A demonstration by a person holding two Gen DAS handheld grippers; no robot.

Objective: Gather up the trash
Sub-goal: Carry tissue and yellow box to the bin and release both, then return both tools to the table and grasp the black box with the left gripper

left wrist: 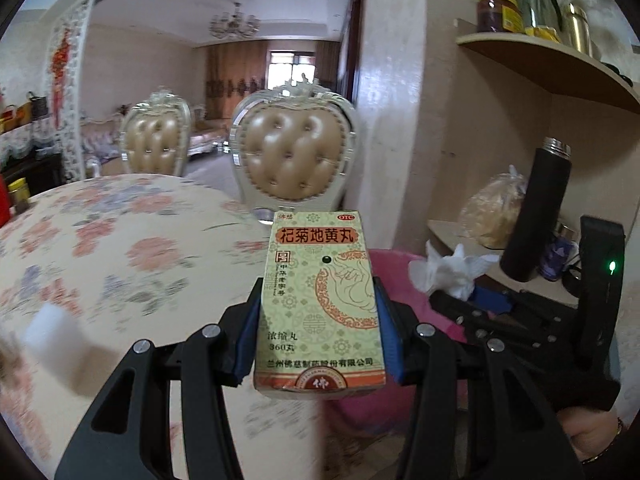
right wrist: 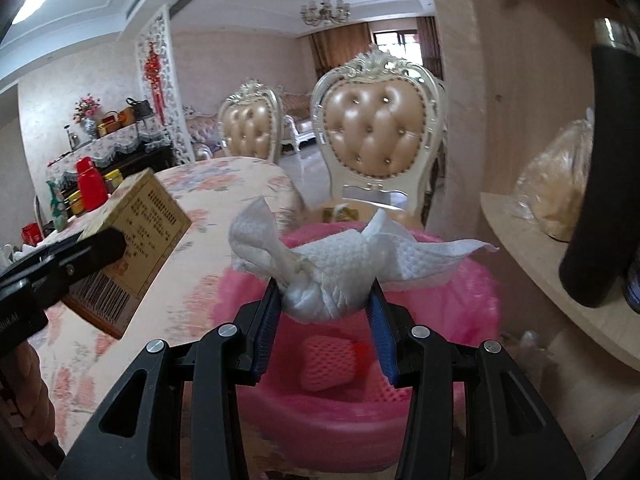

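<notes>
A: The right gripper (right wrist: 324, 300) is clamped on a crumpled tissue (right wrist: 332, 268), held just above the pink bin (right wrist: 328, 420). There is red mesh trash (right wrist: 326, 364) already lying inside.

B: And the left gripper (left wrist: 318, 316)?

A: It is closed on a medicine box (left wrist: 320, 300), squeezed by its long sides, at the table (left wrist: 120, 240) edge beside the bin.

B: So the tissue should probably go first, with the pads spread only once it hangs over the middle of the bin (its loose ends could catch the rim).

A: Then the box gets carried across; behind them stand two chairs (right wrist: 380, 136).
</notes>
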